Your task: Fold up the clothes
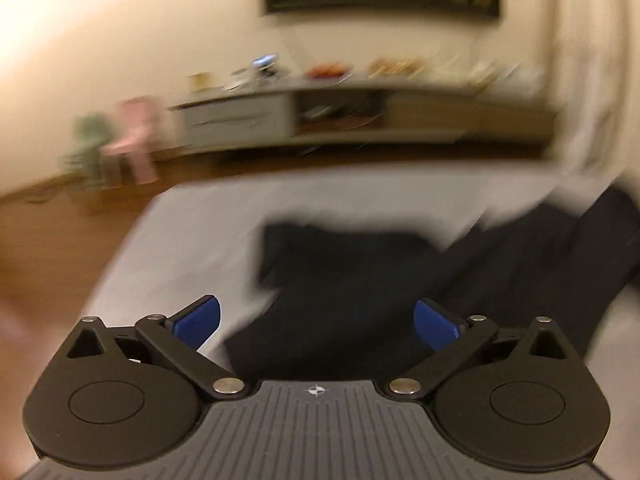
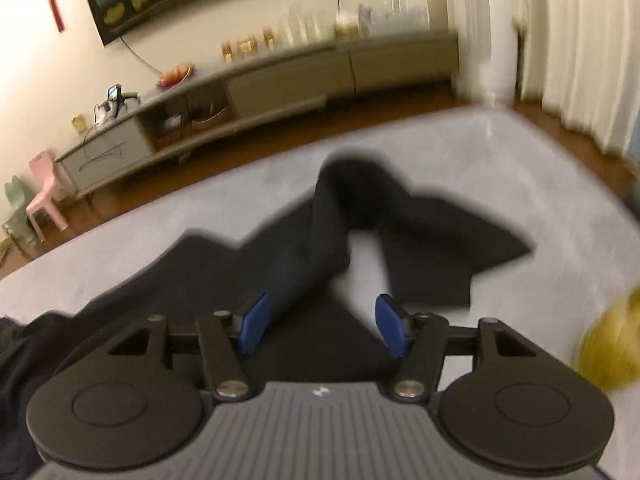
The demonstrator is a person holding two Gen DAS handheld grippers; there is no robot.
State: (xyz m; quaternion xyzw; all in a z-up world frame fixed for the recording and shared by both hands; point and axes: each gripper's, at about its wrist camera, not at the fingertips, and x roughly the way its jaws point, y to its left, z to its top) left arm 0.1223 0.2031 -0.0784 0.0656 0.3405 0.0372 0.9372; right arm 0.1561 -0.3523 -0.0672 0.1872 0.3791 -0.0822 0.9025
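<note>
A black garment lies spread and rumpled on a grey bed. In the right wrist view the same black garment shows a twisted long part and a flat flap to the right on the grey bed. My left gripper is open and empty, held above the garment's near edge. My right gripper is open and empty, above the garment's near part. Both views are motion-blurred.
A low TV cabinet with clutter runs along the far wall, also in the right wrist view. A pink child's chair stands on the wooden floor at left. Curtains hang at right. A blurred yellow object sits at the right edge.
</note>
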